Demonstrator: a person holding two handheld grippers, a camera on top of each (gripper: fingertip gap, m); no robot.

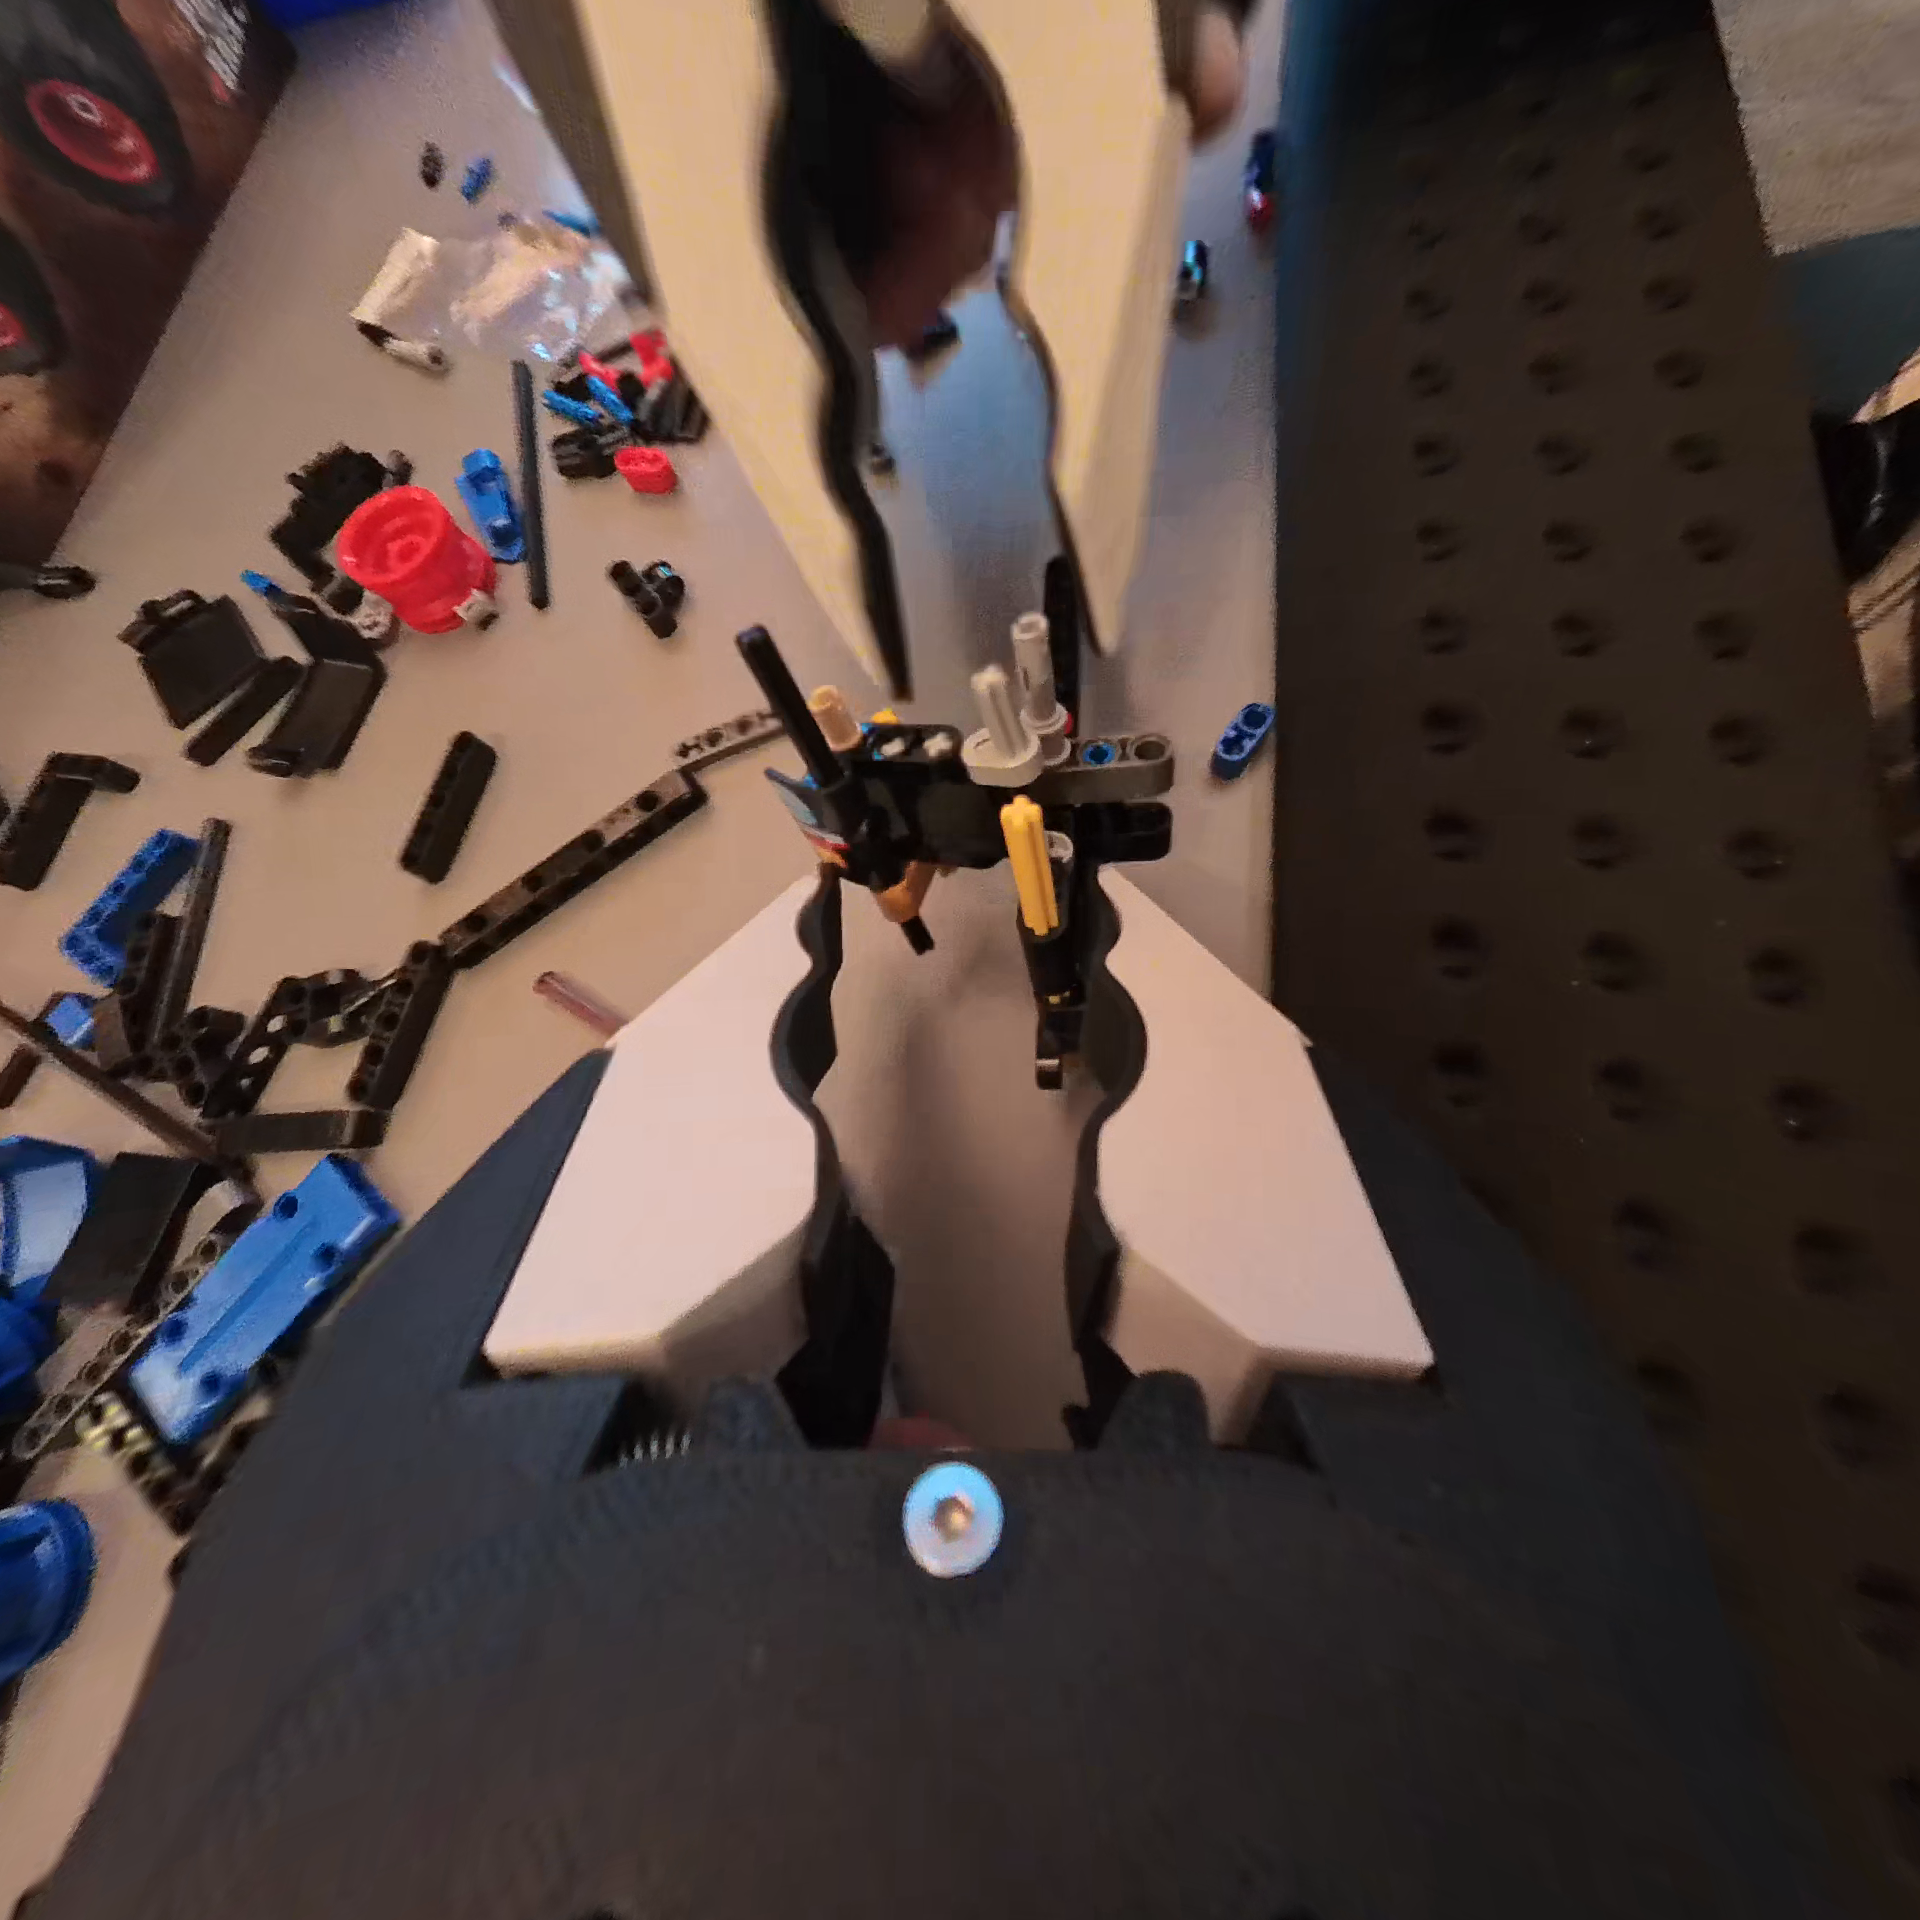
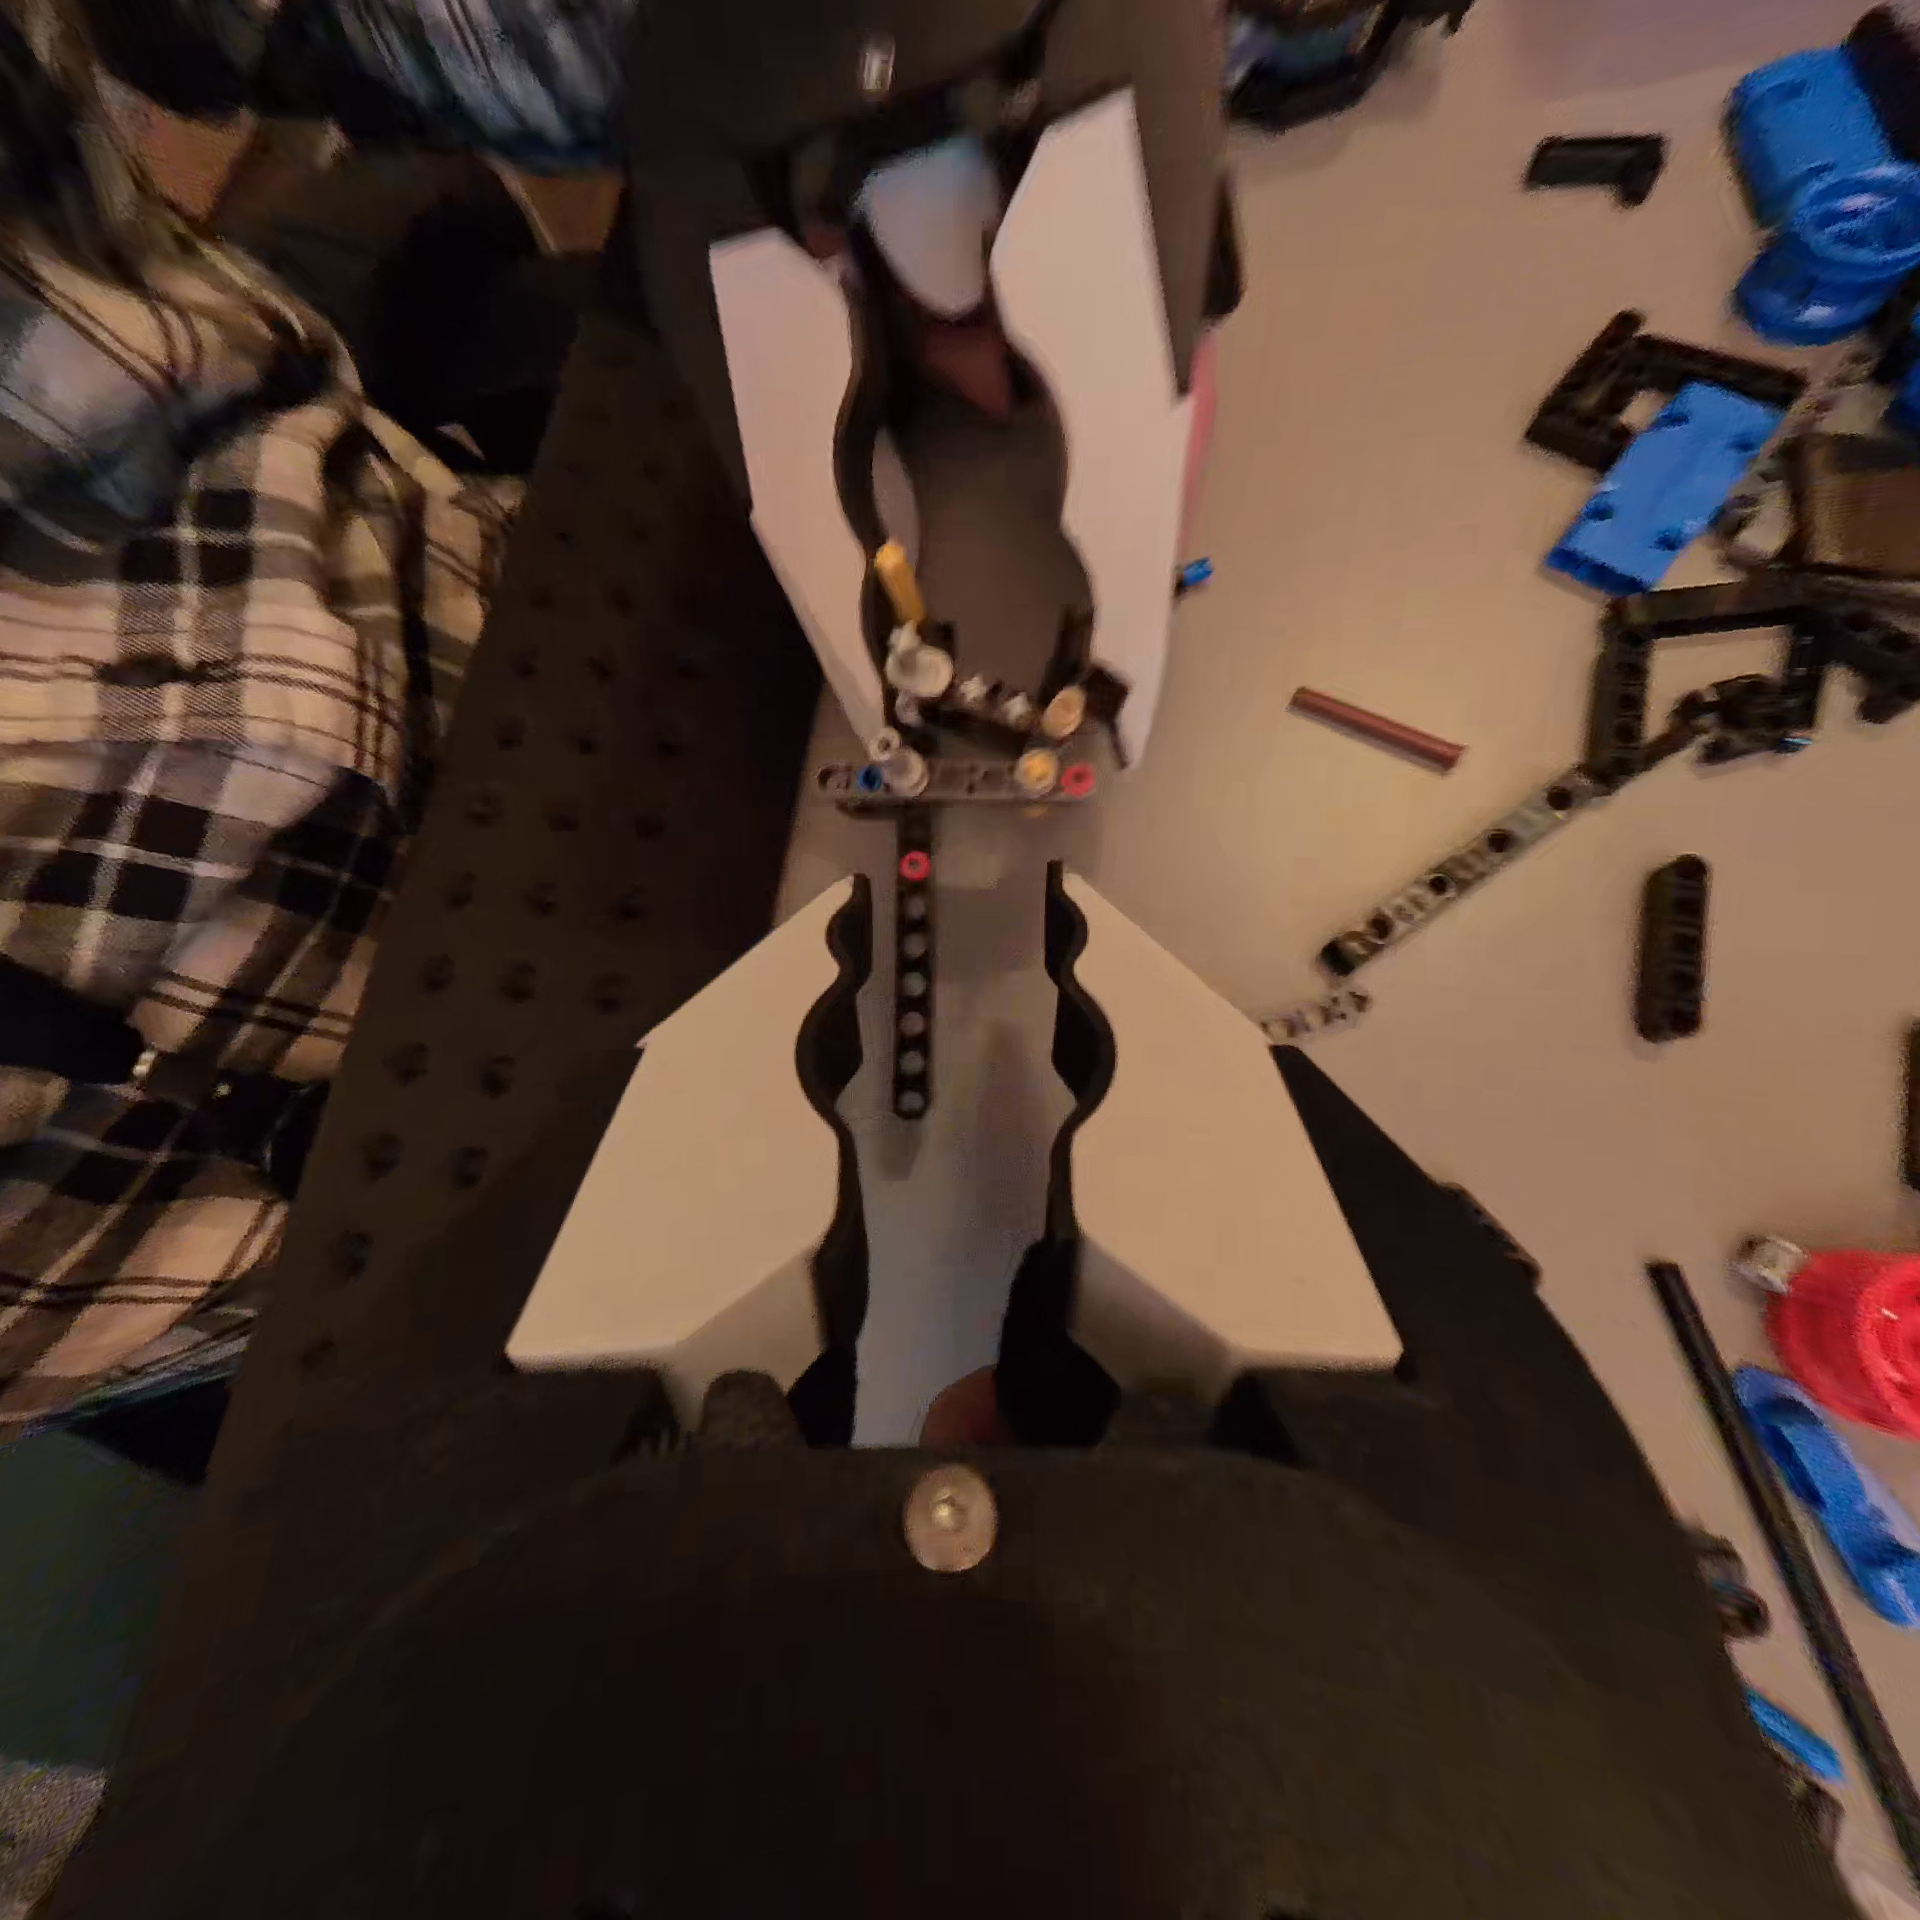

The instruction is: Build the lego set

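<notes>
Left gripper: clenched on the small lego assembly, gripping it right at the fingertips.
Right gripper: jaws parted, a black beam of the assembly runs between them; real contact? Cannot tell.
Assembly: black, with grey pins and a yellow axle, held above the table.
Loose parts: scattered at 9 o'clock in the left wrist view, red wheel hub among them.

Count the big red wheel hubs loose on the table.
1. The red wheel hub lies on the table beside the black panels, left of the left gripper. More may be hidden off-frame.
</notes>
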